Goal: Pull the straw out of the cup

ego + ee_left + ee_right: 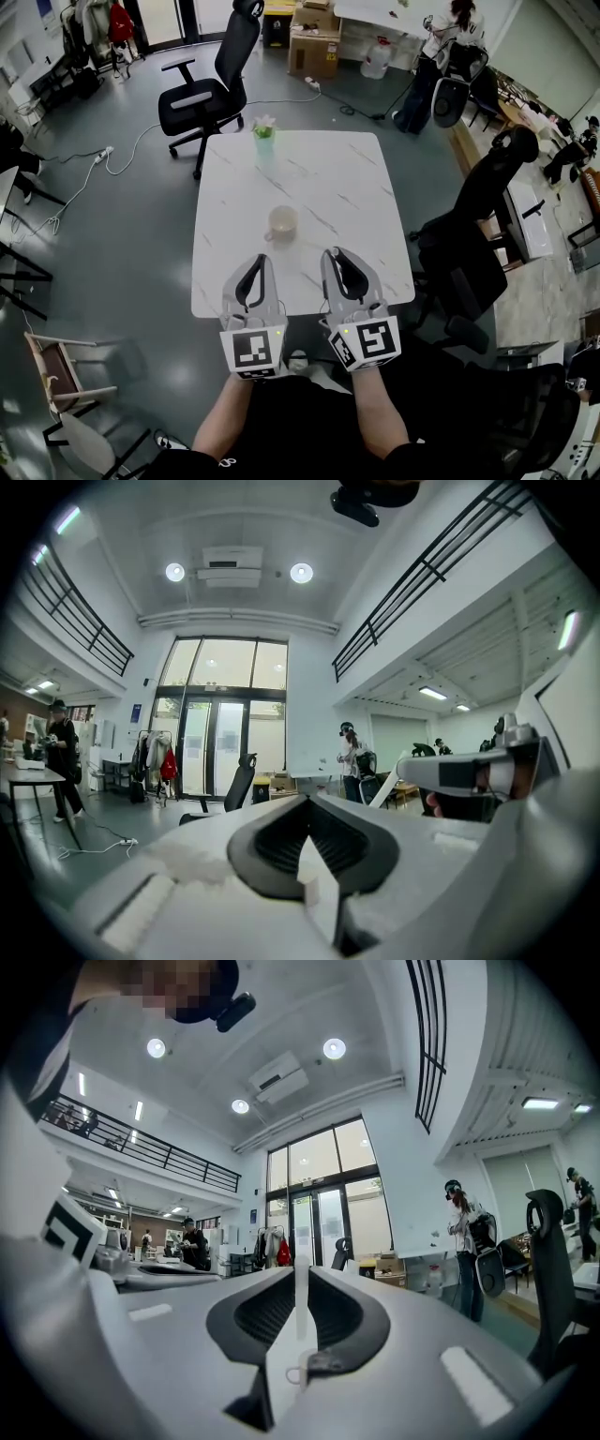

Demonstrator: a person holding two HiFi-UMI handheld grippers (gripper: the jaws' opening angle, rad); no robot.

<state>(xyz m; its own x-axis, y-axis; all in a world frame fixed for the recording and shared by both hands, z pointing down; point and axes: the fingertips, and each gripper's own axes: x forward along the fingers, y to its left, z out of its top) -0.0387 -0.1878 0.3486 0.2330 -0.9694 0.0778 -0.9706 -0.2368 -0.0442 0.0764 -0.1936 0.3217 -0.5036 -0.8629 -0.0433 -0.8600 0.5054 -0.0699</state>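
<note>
Both grippers hang side by side over the near edge of the marble table [347, 178]. The right gripper [300, 1274] is narrowed onto the thin white straw [300, 1302], which stands upright between its pads, clear of the cup [282, 222]. The cup sits on the table just ahead, between the 2 grippers. The left gripper [307, 803] has its jaws together and holds nothing. A small potted plant [264, 134] stands at the far edge.

The white marbled tabletop [347, 187] carries a cup [282, 223] just beyond the fingers [269, 286] and a small potted plant [264, 134] well beyond them, at its far edge.
</note>
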